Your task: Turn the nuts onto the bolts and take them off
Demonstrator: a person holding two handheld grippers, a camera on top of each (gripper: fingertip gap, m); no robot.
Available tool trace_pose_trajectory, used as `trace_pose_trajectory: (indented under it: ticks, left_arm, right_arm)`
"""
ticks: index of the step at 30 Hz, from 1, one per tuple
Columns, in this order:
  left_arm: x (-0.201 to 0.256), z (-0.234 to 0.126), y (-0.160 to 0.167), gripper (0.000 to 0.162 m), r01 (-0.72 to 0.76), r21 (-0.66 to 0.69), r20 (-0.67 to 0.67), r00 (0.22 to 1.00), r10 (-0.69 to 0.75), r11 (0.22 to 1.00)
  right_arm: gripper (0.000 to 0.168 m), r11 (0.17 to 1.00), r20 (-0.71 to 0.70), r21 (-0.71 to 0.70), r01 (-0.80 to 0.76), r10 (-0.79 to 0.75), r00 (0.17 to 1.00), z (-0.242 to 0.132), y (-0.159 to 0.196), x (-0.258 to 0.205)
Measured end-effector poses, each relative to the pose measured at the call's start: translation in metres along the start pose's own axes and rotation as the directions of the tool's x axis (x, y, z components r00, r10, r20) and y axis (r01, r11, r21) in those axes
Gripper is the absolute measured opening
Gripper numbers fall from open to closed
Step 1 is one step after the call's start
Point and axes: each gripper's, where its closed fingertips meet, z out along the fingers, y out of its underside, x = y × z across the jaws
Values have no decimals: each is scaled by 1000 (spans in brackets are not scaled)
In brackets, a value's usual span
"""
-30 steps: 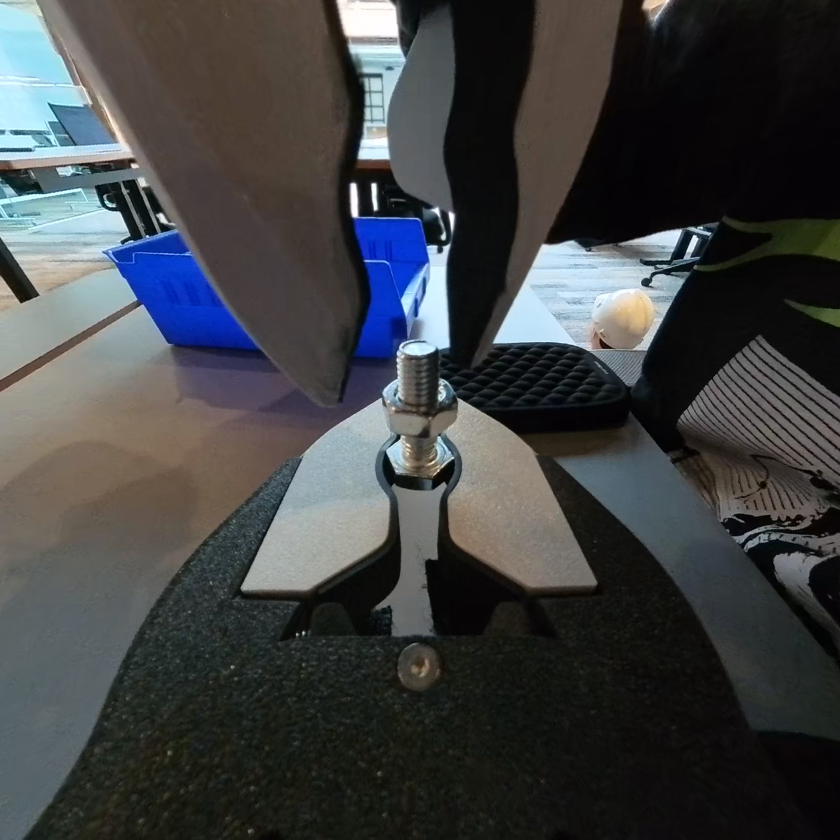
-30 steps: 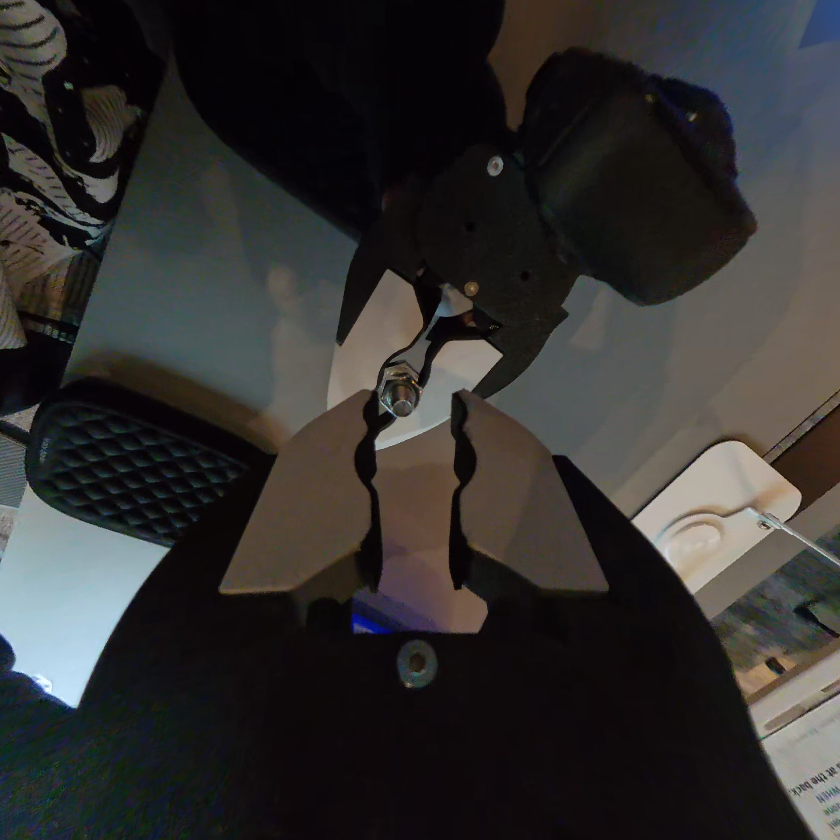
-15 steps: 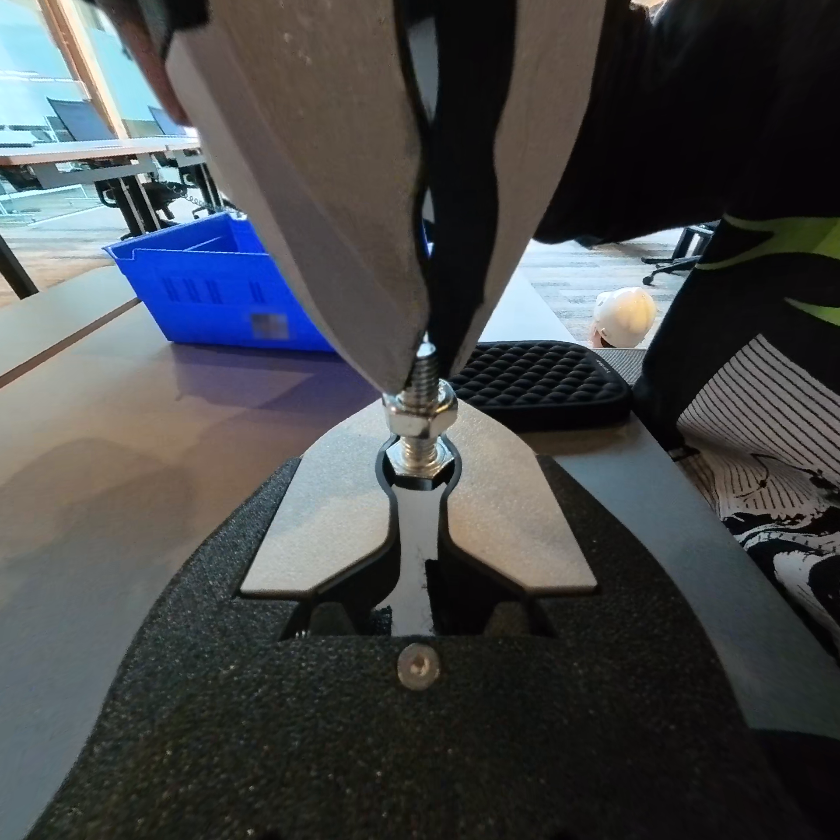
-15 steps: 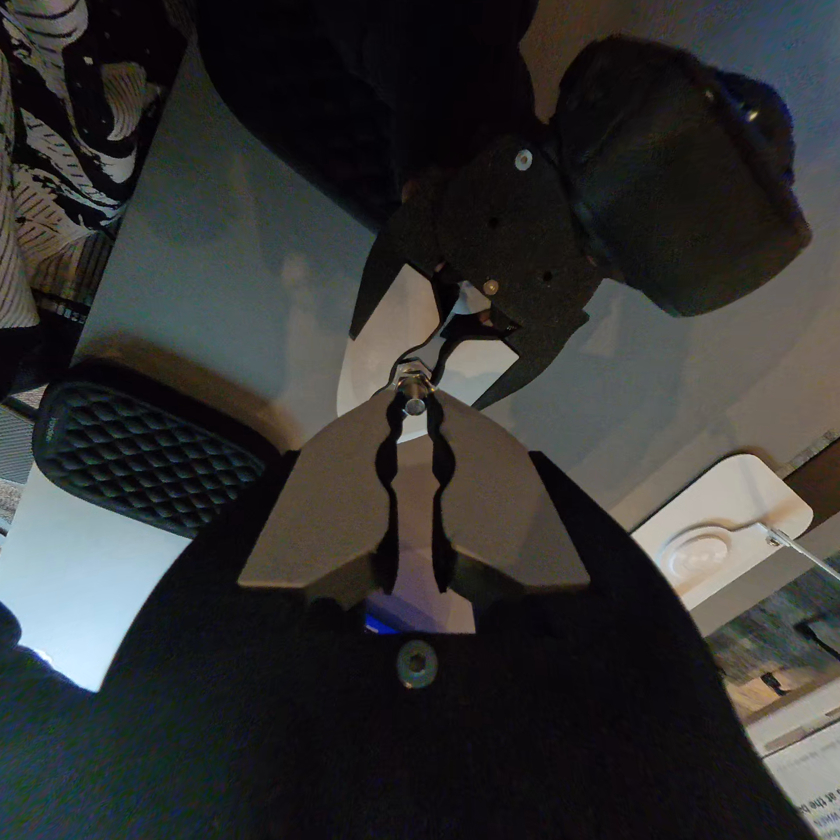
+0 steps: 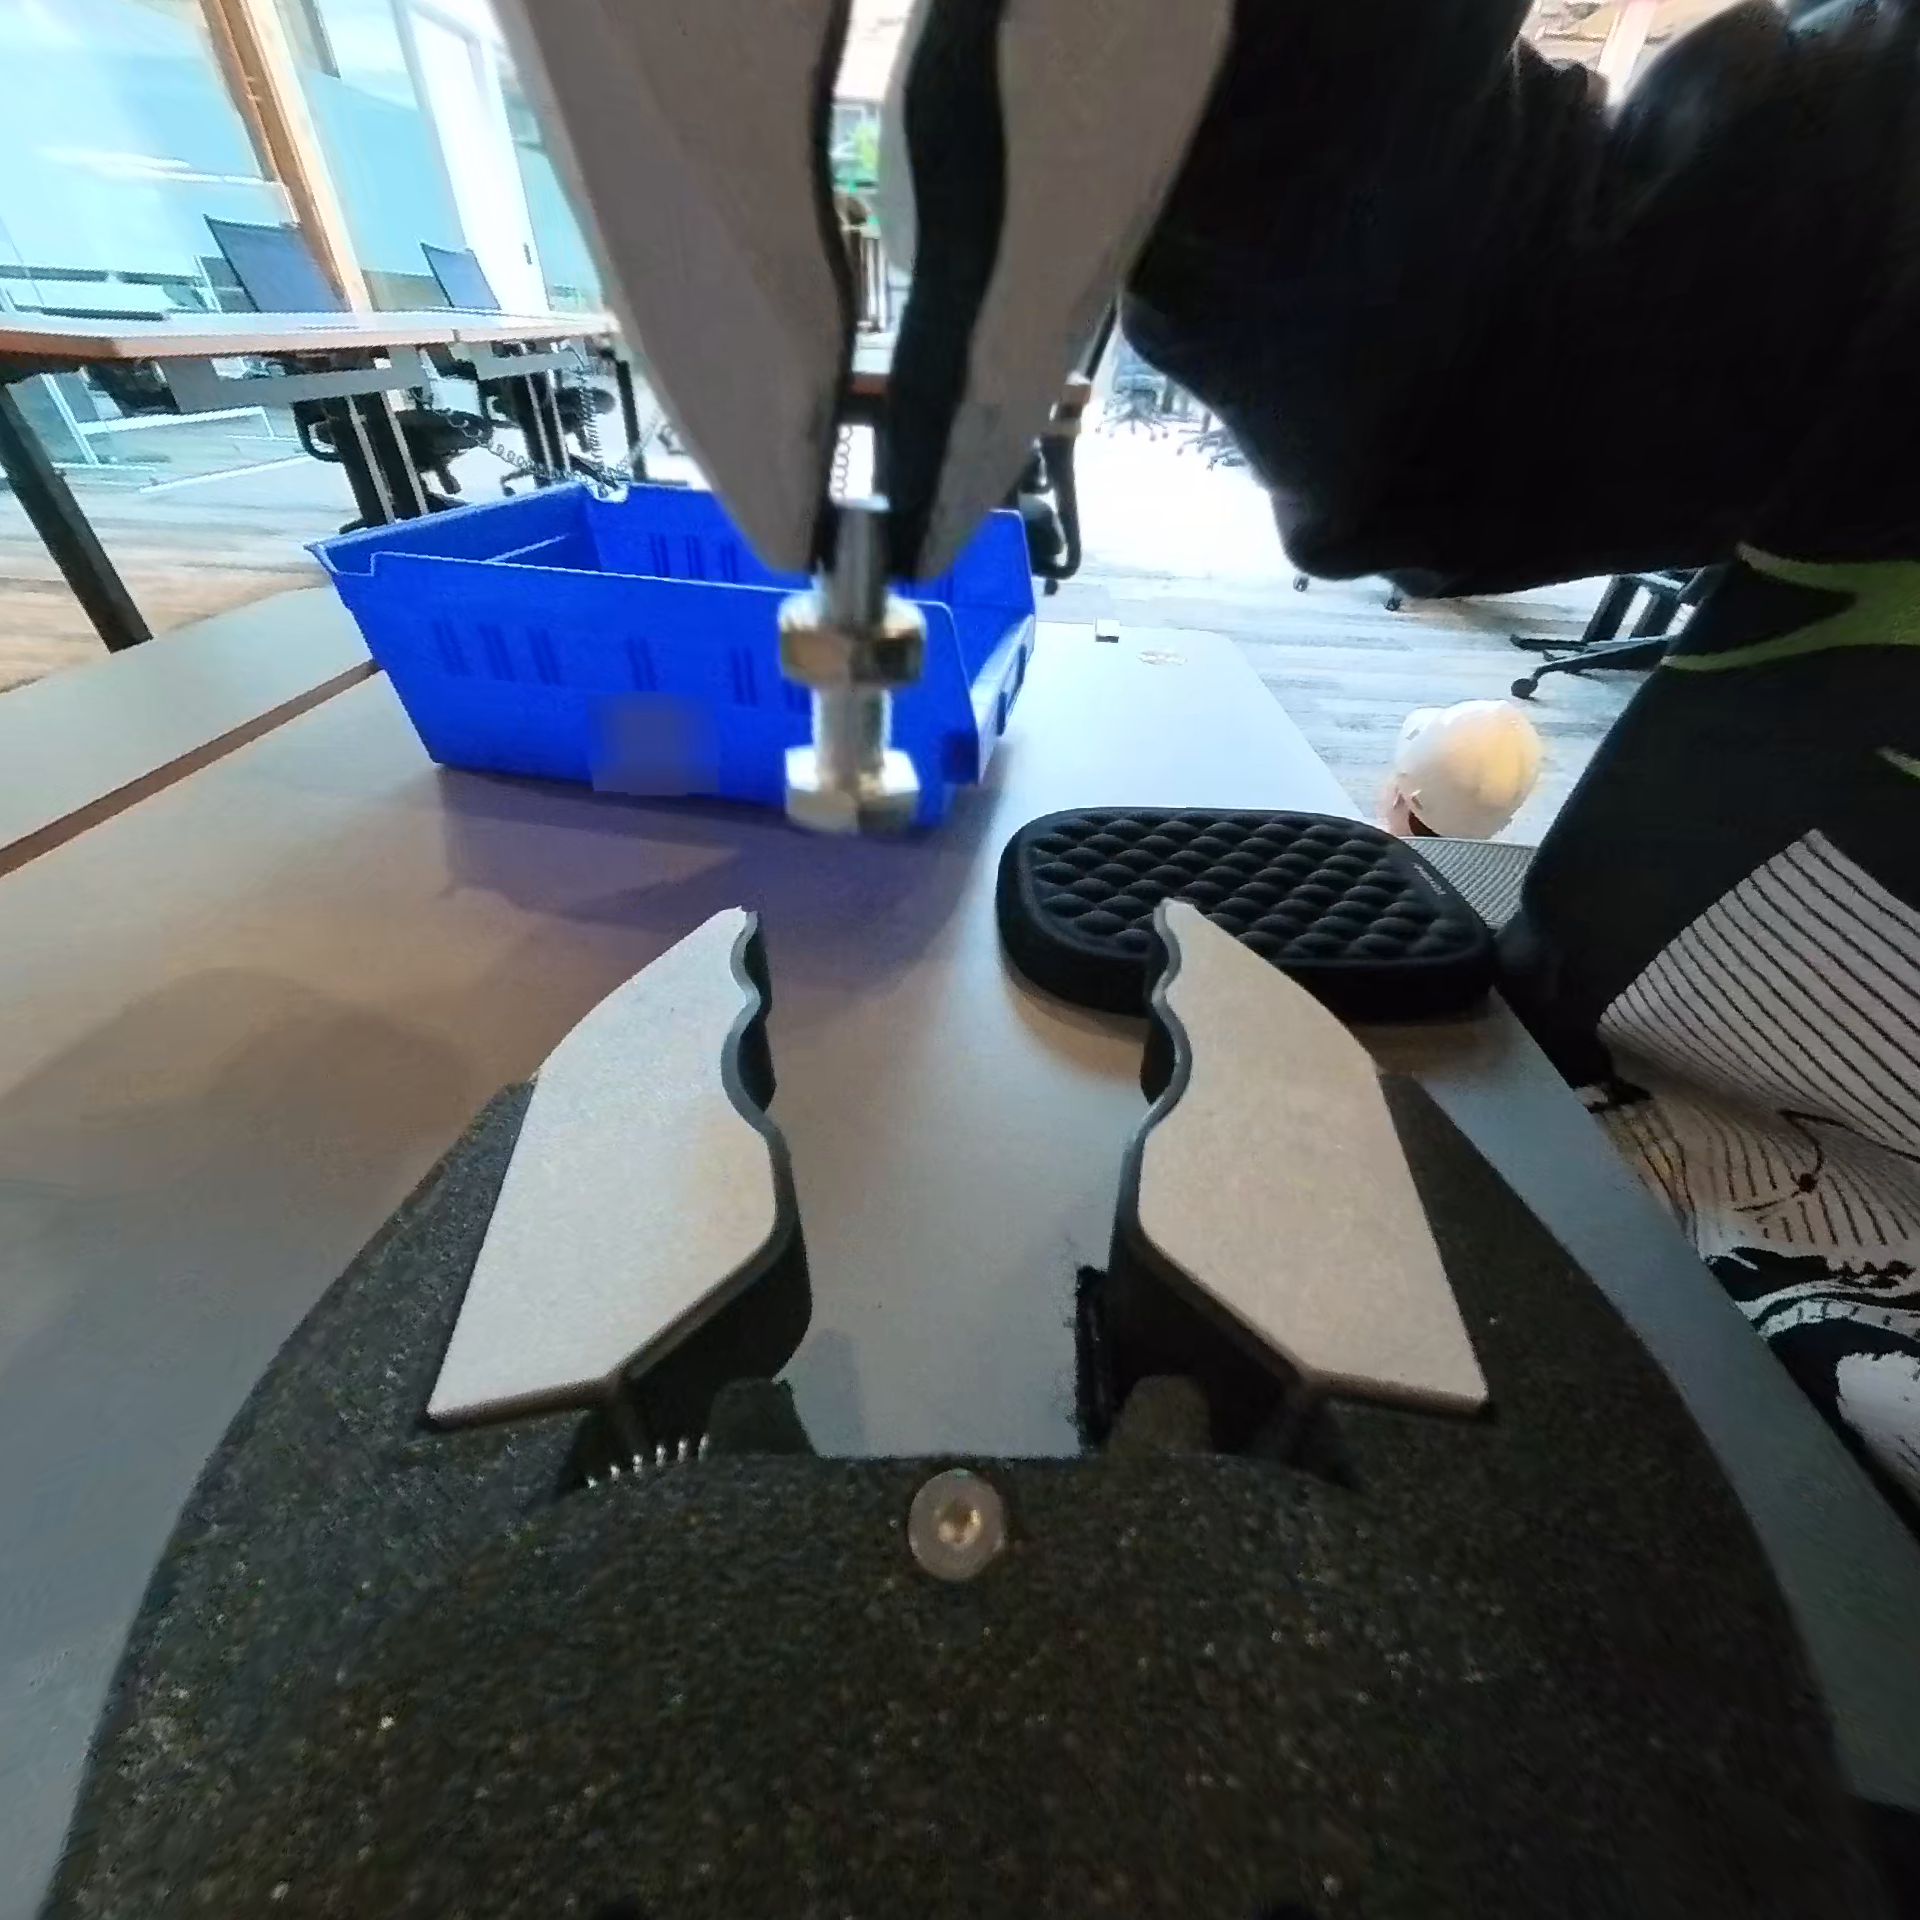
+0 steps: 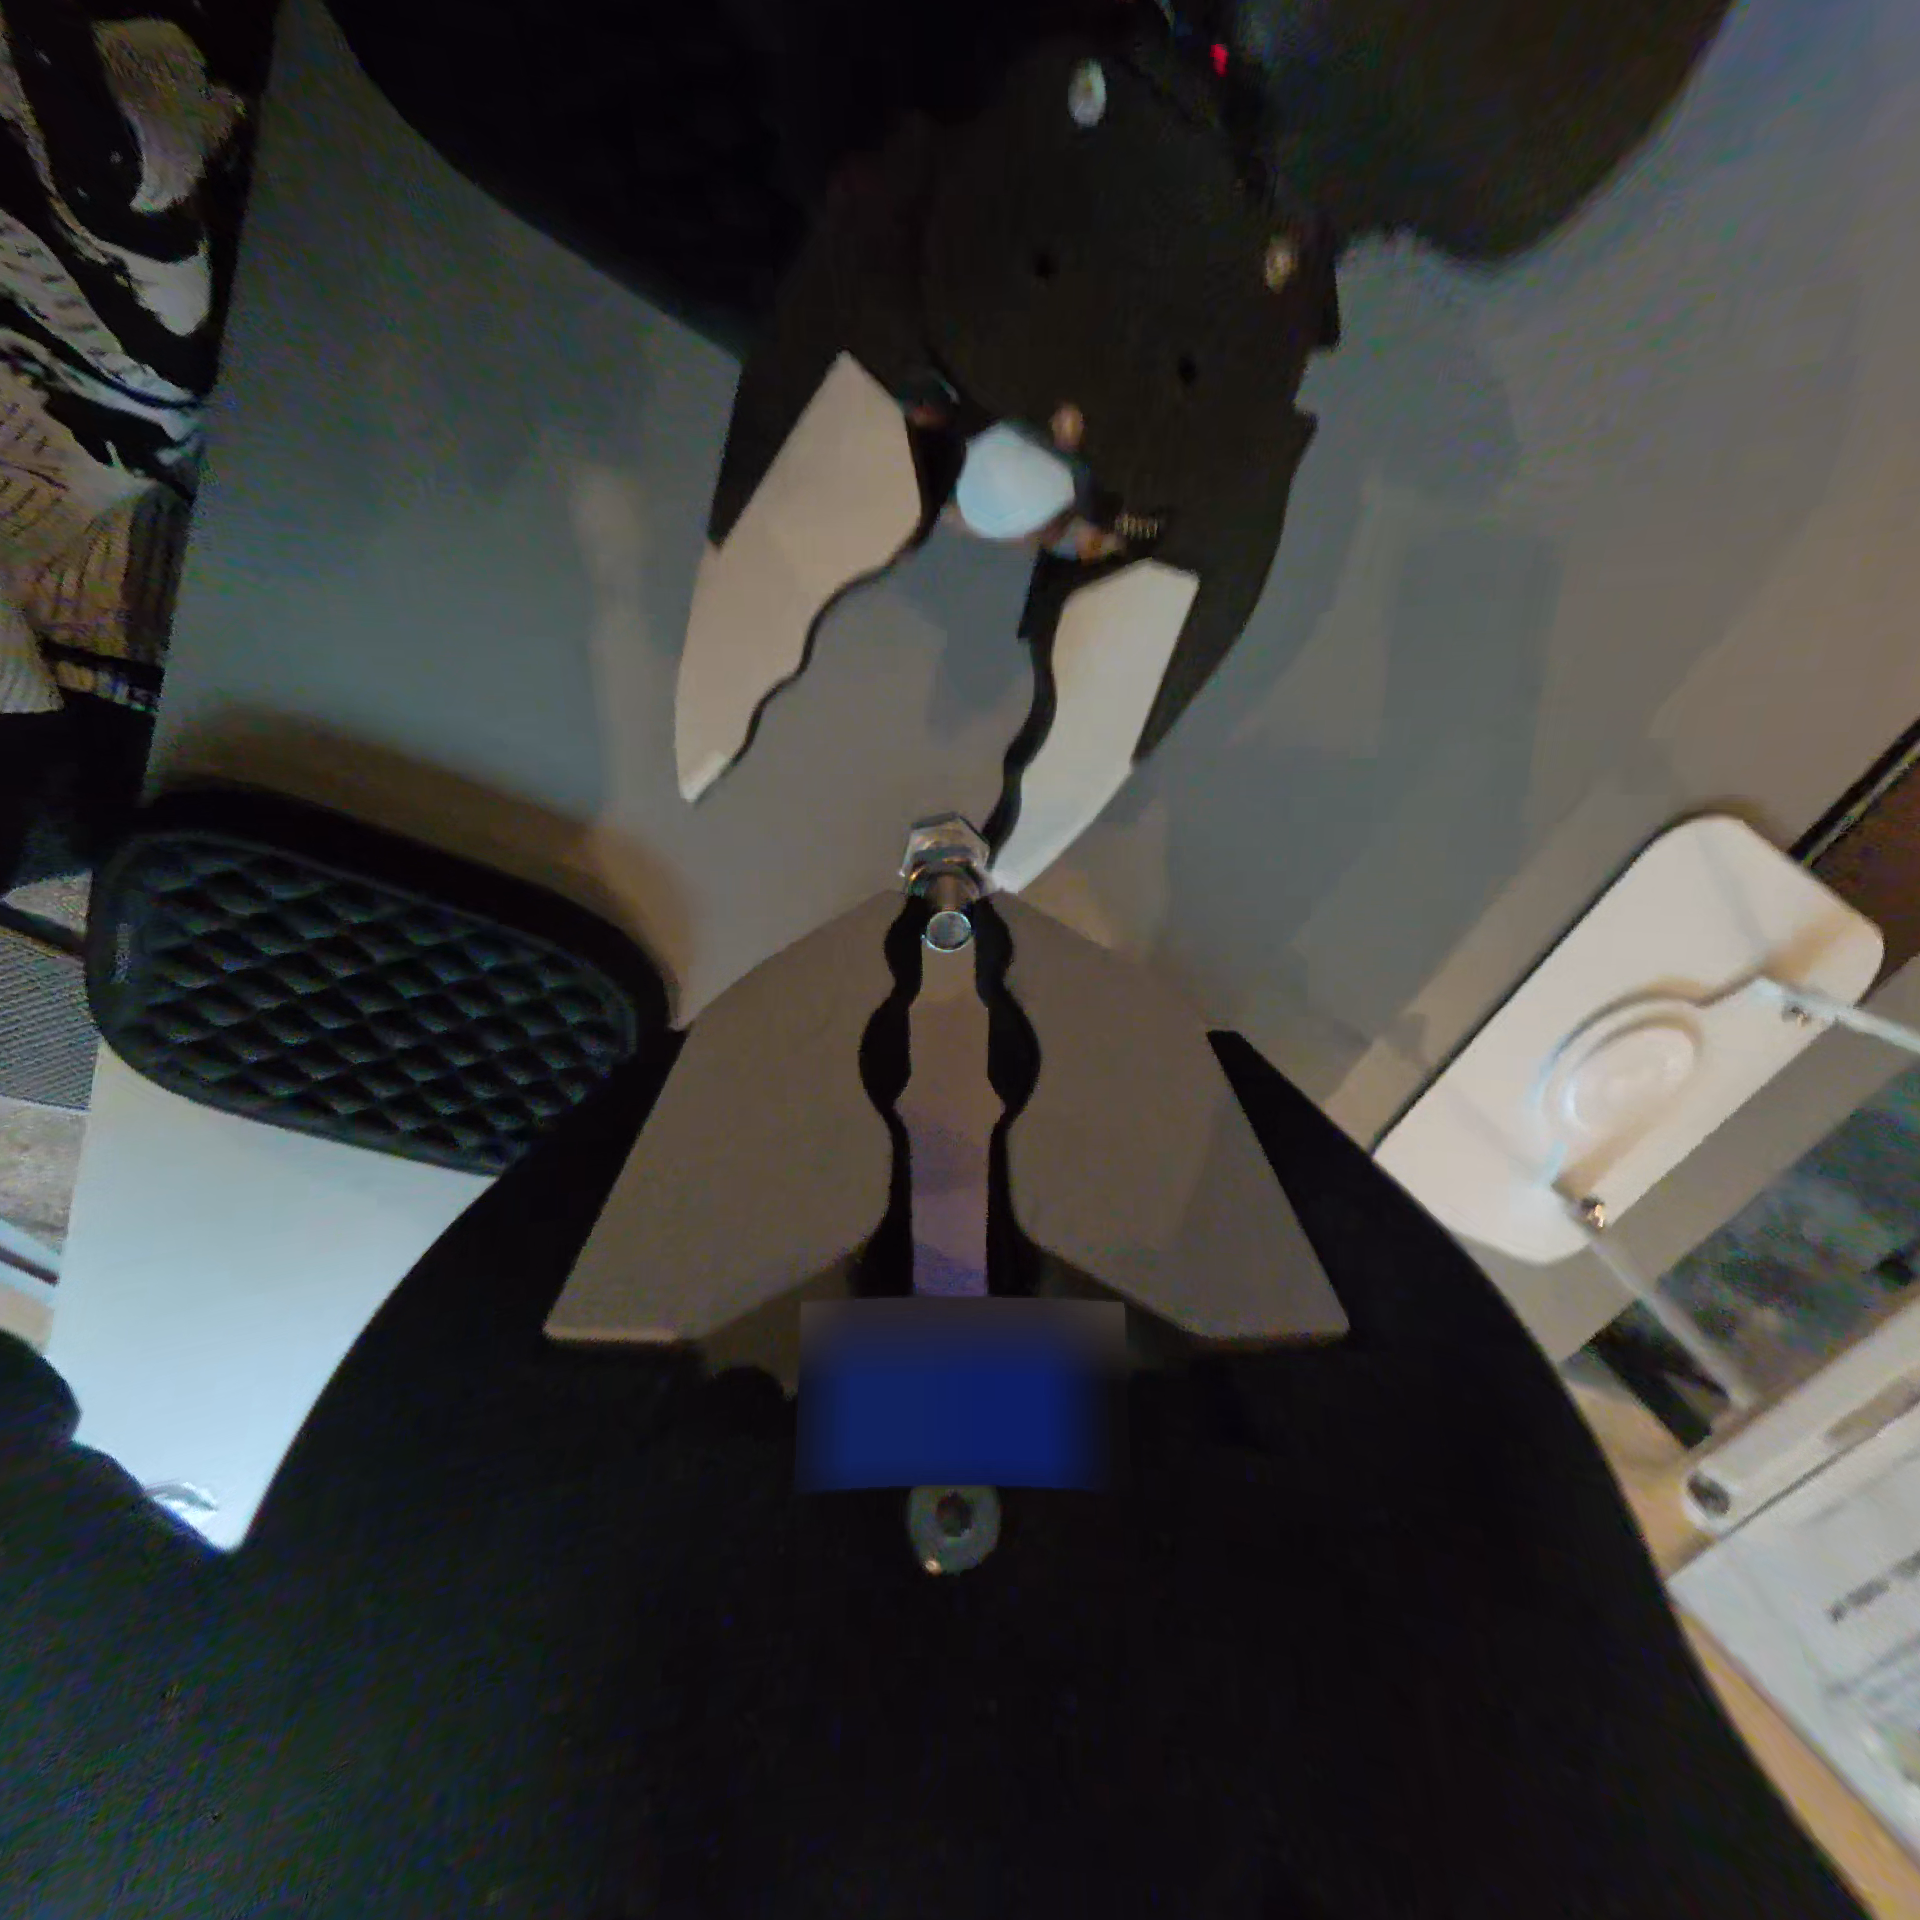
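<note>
The right gripper (image 5: 852, 520) is clenched on the bolt (image 5: 850, 717), its nut (image 5: 850, 649) partway on; the left gripper (image 5: 951, 935) gapes empty above the tabletop (image 5: 260, 987); unthreading remains.

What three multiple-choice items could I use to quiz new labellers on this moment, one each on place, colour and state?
1. Where is the bolt?
A. lying in the bin
B. hanging from the right gripper, above the table
C. between the left gripper's jaws

2. What colour is the bin behind the bolt?
A. blue
B. red
C. grey

3. How does the left gripper stand?
A. shut on the nut
B. shut on nothing
C. open, holding nothing

Answers:
1 B: the right jaws pinch the threaded end, the head hangs free.
2 A: its walls are plainly blue.
3 C: bare table shows between its spread jaws; the nut sits on the bolt.
</note>
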Motion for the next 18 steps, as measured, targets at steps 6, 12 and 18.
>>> trace_pose_trajectory:
  ticks: [6, 12, 18]
  left_arm:
    - [1, -1, -2, 63, 1, 9, -10, 1000, -1, 1000]
    - [-2, -3, -2, 58, 6, 15, 4, 1000, -7, 1000]
    - [-4, -4, -1, 55, 10, 13, 8, 1000, -10, 1000]
  right_arm:
    - [9, 975, -63, -35, -220, 217, 974, -24, 68, -12]
    - [9, 858, -114, -85, -506, 496, 861, -40, 163, -45]
    - [8, 712, -139, -76, -698, 686, 715, -35, 243, -69]
